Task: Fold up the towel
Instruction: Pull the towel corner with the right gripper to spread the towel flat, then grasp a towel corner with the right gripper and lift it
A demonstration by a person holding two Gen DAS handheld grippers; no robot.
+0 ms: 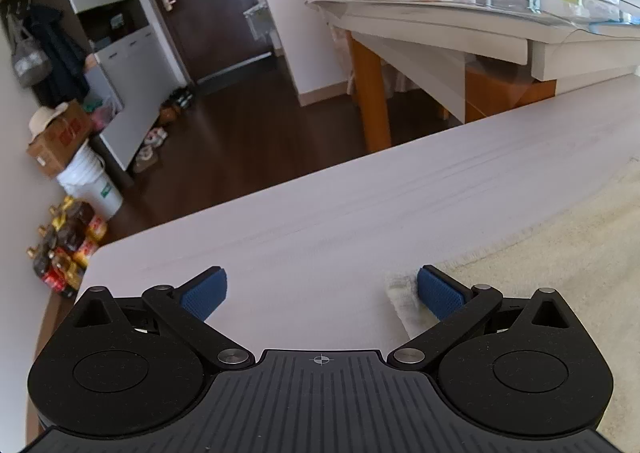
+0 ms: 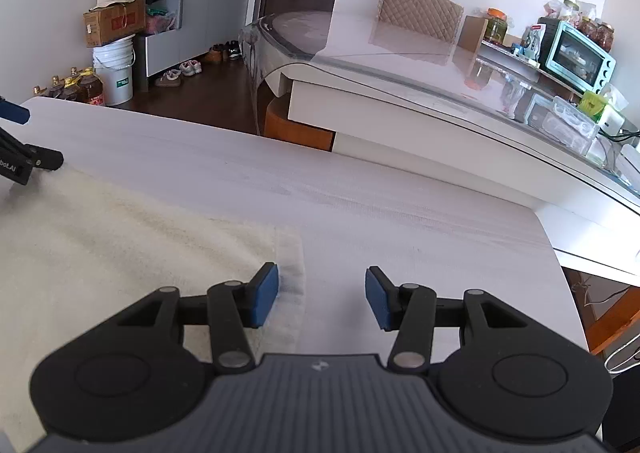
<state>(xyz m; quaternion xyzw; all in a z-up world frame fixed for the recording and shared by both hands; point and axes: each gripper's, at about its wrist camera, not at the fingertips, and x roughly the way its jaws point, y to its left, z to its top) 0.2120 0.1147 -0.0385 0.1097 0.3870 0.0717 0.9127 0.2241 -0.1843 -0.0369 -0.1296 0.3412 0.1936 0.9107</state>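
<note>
The left gripper (image 1: 322, 289) gapes wide at the cream towel's (image 1: 560, 265) left corner; the right gripper (image 2: 322, 295) gapes wide at its right corner. The towel lies flat on the pale table (image 2: 400, 193).

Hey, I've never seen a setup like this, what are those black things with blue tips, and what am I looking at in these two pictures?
Those are two hand-held claws; a person carries one in each hand, and no robot arm is involved. Each picture comes from a camera mounted on a claw, looking forward along its two blue-padded fingers. The first shows the left claw, the second the right claw. Both are open and hold nothing. A cream towel lies spread on a pale table. Each claw sits at one of the towel's short edges, one finger over the cloth and one over bare table, likely ready to pinch. Behind stands a second table with a small oven.
</note>
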